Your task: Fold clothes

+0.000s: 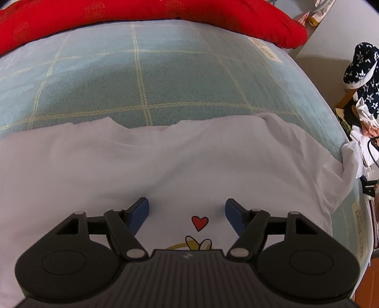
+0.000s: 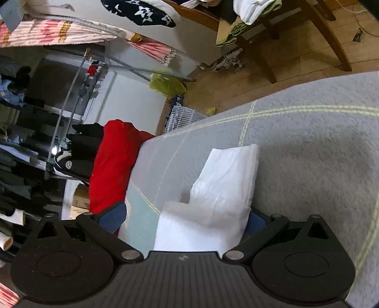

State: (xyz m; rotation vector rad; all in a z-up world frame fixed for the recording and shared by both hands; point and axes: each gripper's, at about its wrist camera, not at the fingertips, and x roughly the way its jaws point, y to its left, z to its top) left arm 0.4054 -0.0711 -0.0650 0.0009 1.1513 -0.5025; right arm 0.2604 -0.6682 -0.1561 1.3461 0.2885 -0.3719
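Observation:
A white T-shirt (image 1: 165, 161) lies spread flat on a bed's blue-green checked blanket (image 1: 142, 78), neckline toward the far side. A red heart print (image 1: 199, 222) shows on its chest. My left gripper (image 1: 187, 210) hovers open just over the print, blue pads apart and nothing between them. One sleeve (image 1: 348, 163) droops over the bed's right edge. In the right wrist view, rolled sideways, my right gripper (image 2: 184, 218) stands wide open with a fold of white sleeve cloth (image 2: 225, 180) lying between its fingers and covering most of the right pad.
A red quilt (image 1: 165, 11) is bunched along the bed's far side, also seen as the red quilt (image 2: 111, 165). A navy starred garment (image 1: 362, 71) and other clothes pile on a chair beside the bed. A wooden chair (image 2: 260, 35), drying rack (image 2: 78, 78) and wire basket (image 2: 182, 116) stand on the floor.

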